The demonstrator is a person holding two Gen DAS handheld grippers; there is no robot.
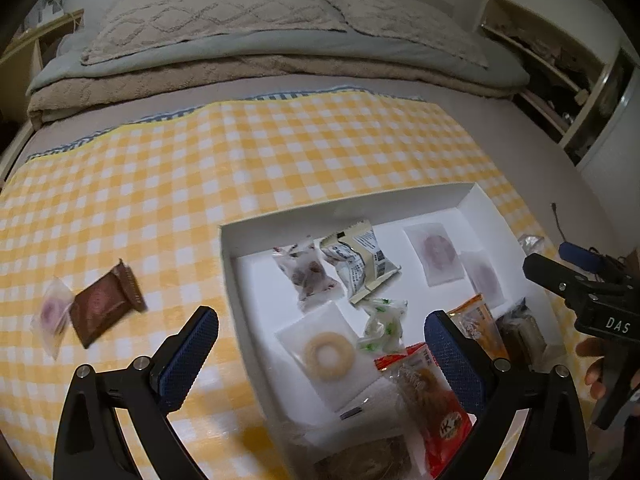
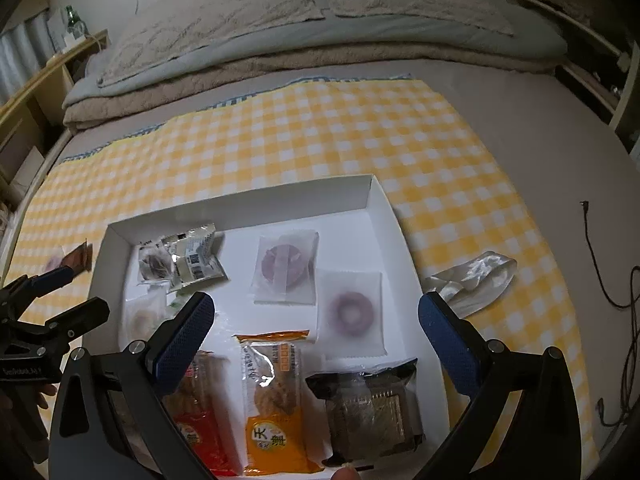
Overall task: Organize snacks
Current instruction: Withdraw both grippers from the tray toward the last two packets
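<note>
Left tool (image 1: pixel 322 344): wide, holding nothing; hovers over the left edge of the box, one finger above the cloth, the other above the box interior.
Right tool (image 2: pixel 316 328): wide, holding nothing; hovers over the near half of the box.
Box (image 2: pixel 240 204): white, shallow, open-topped; lies on the yellow checked cloth (image 2: pixel 320 136), which is spread on the bed (image 2: pixel 500 92).
Box, far left: a clear wrap with dark contents (image 2: pixel 154 264) touching a cream packet (image 2: pixel 196 258) with a printed code.
Box, centre: two frosted pouches, each with a purple ring; the far pouch (image 2: pixel 285 266) sits just beside the near pouch (image 2: pixel 350 312).
Box, near row: red pack (image 2: pixel 200 420), orange pack (image 2: pixel 274 400) and dark pack (image 2: pixel 372 404), side by side from left to right.
Box, left side: frosted pouch with a pale ring (image 1: pixel 326 354), near a green-and-white wrap (image 1: pixel 382 322).
Outside the box, left: brown pack (image 1: pixel 106 306) overlapping a purple-ring pouch (image 1: pixel 52 314), both on the cloth.
Outside the box, right: a crumpled clear wrapper (image 2: pixel 472 280) on the cloth, just beside the box wall.
Bed, far end: folded blankets and pillows (image 1: pixel 224 16).
Bed, right: a thin black cable (image 2: pixel 592 256) on the bare sheet.
</note>
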